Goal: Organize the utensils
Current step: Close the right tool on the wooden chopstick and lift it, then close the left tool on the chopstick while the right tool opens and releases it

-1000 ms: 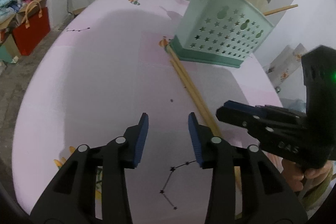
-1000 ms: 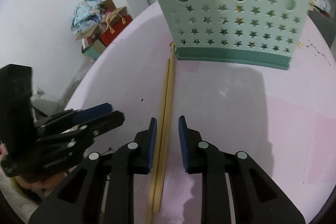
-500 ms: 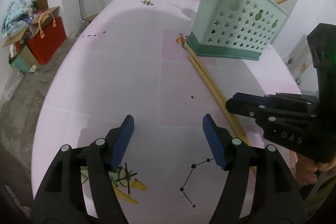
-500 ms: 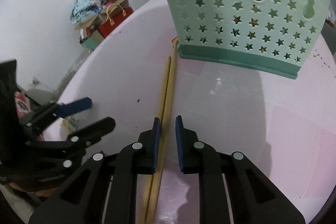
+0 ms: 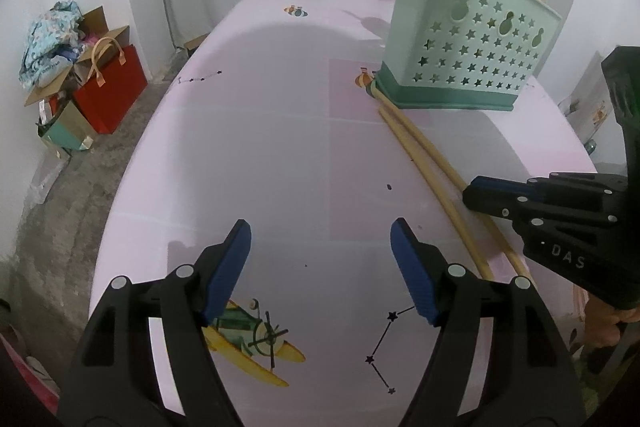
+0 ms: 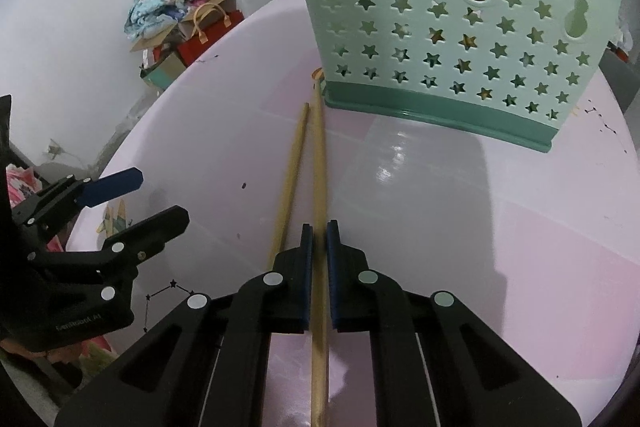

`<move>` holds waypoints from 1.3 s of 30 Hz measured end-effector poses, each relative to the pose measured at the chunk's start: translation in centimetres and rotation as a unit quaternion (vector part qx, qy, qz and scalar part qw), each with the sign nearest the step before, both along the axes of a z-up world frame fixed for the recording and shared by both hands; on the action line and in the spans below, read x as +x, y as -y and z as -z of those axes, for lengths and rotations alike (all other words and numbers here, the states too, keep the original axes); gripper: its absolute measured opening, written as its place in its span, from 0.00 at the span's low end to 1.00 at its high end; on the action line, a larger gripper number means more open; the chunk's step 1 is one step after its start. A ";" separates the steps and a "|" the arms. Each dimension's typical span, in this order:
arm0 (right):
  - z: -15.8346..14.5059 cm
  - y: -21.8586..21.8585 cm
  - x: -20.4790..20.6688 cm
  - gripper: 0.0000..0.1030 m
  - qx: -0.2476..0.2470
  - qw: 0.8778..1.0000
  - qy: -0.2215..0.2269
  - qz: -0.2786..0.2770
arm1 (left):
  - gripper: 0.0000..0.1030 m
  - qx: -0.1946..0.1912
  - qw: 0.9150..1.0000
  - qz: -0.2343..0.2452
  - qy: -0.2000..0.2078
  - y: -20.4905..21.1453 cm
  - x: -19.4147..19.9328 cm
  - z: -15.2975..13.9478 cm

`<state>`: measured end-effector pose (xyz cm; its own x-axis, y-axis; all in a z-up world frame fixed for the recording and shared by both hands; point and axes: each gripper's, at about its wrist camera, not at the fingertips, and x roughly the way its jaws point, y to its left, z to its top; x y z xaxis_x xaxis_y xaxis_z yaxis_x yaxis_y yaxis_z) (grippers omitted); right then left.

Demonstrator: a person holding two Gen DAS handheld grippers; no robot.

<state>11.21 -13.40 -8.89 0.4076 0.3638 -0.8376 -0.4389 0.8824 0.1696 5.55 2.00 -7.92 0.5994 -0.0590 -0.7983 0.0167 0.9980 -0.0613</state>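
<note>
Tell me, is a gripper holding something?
Yes. The right gripper is shut on one chopstick, along its lower shaft. The left gripper is open, holding nothing.

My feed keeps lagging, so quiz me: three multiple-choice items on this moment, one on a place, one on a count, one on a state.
1. Where does the far end of the longer chopstick lie?
A. at the basket's base
B. inside the basket
C. off the table's edge

2. How many chopsticks lie on the table?
A. one
B. two
C. four

3. How is the left gripper?
A. shut on a chopstick
B. shut on nothing
C. open, holding nothing

Answers:
1 A: its tip meets the corner of the basket.
2 B: a shorter chopstick lies beside the longer one.
3 C: its fingers stand wide apart over bare table; the right gripper has the longer chopstick.
</note>
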 end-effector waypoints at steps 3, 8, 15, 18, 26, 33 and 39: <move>0.0 0.7 -0.3 0.07 0.001 1.000 -0.001 0.004 | 0.67 0.007 1.000 0.000 0.003 0.0 -0.1 -0.1; 0.1 2.7 -1.1 0.07 0.017 1.000 -0.015 0.017 | 0.67 0.010 1.000 -0.004 0.002 -0.1 -0.1 0.0; 0.1 6.1 -3.2 0.07 0.020 0.998 -0.021 0.056 | 0.67 -0.026 0.999 0.021 0.008 0.7 0.2 -0.6; 0.2 8.3 -4.1 0.07 0.037 0.995 -0.027 0.089 | 0.67 -0.030 0.998 0.056 0.003 2.5 0.9 -0.6; 0.5 11.1 -5.7 0.07 0.067 0.986 -0.027 0.150 | 0.67 0.108 0.983 0.148 0.021 9.6 1.0 1.5; 0.7 11.3 -6.1 0.07 0.079 0.985 -0.023 0.152 | 0.68 0.155 0.974 0.160 0.038 8.1 -0.2 1.3; 0.6 11.9 -6.3 0.07 0.097 0.983 -0.025 0.154 | 0.63 0.113 0.979 0.169 0.000 5.1 -0.1 1.0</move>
